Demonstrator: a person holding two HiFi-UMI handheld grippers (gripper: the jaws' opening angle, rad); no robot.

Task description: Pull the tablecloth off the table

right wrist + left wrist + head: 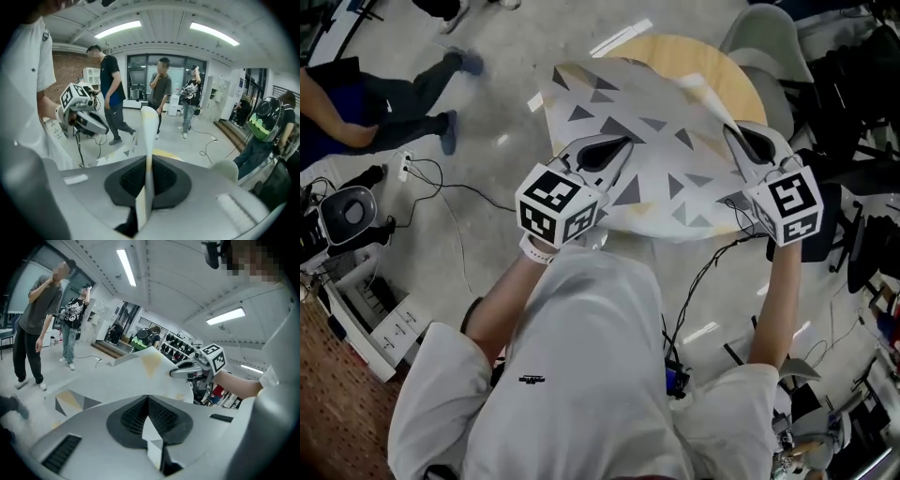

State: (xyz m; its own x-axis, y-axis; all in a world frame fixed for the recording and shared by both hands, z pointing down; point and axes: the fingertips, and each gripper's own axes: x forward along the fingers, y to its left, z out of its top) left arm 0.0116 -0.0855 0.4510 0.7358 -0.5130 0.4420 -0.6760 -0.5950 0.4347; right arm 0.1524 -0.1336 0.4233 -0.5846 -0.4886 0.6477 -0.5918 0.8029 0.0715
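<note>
The tablecloth [661, 164], white with grey and yellow triangles, is lifted off the round wooden table [722, 70] and stretched between both grippers. My left gripper [619, 145] is shut on its near left edge, with a fold of cloth pinched between the pads [148, 404]. My right gripper [739, 133] is shut on the near right edge; in the right gripper view the cloth [149, 126] stands edge-on, clamped between the jaws [148, 164]. Each gripper shows in the other's view: the right gripper [185, 369] and the left gripper [91, 123].
A grey chair [769, 42] stands behind the table. Cables [441, 183] and equipment [347, 211] lie on the floor at left, near a seated person [384, 103]. Several people [159, 89] stand beyond the table. A backpack [262, 119] is at right.
</note>
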